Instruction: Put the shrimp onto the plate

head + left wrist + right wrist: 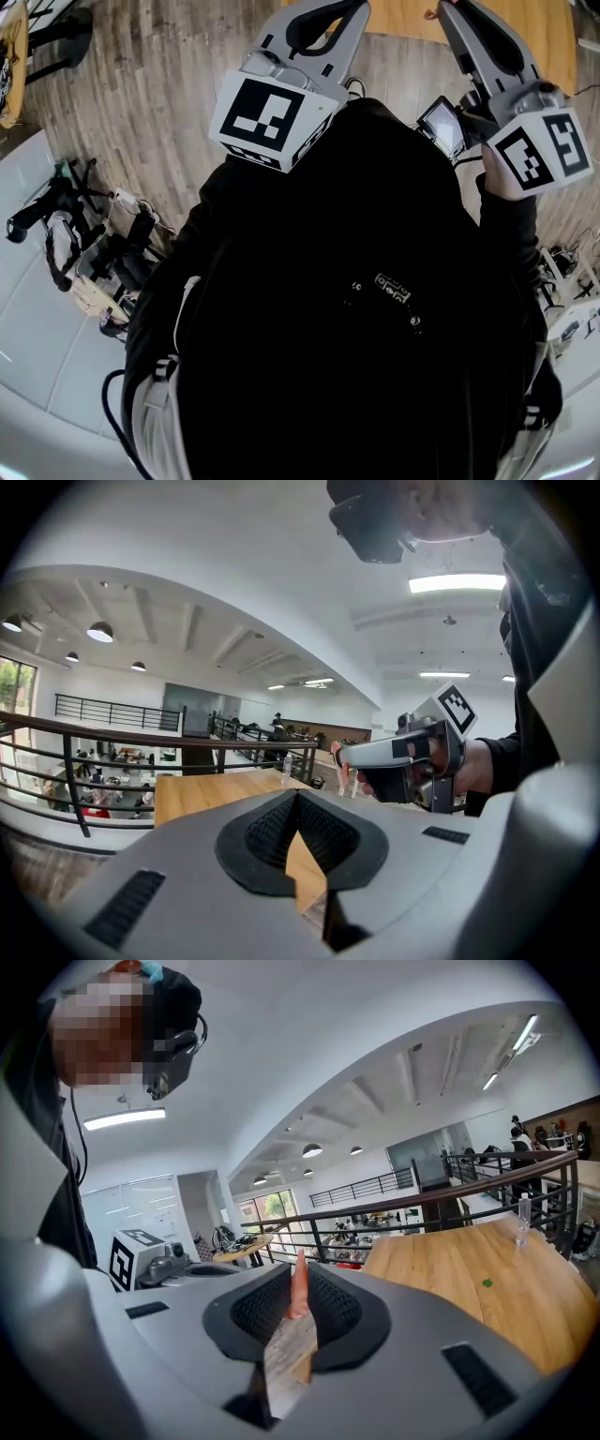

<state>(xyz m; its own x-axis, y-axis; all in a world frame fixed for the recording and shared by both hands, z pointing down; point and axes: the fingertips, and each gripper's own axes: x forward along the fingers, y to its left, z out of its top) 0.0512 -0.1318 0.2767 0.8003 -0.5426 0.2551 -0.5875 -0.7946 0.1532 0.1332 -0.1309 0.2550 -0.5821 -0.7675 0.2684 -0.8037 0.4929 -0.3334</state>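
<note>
you wear a black jacket (pixel 356 309) with a small white print (pixel 394 289) on the chest and long black sleeves (pixel 511 234). pale grey panels (pixel 155 422) with dark buckles run down its sides, and a thin black cable (pixel 111 412) loops beside the left one. a black headset (pixel 173 1026) sits on your head, with a thin wire hanging from it. your left gripper (pixel 296 794) and right gripper (pixel 300 1267) share a smooth light grey shell, black ribbed pads (pixel 258 1312) set in a dark oval recess, and short black ribbed strips on top. each carries a white cube (pixel 272 117) printed with black square markers, and the right one also bears a small screen (pixel 441 127).
</note>
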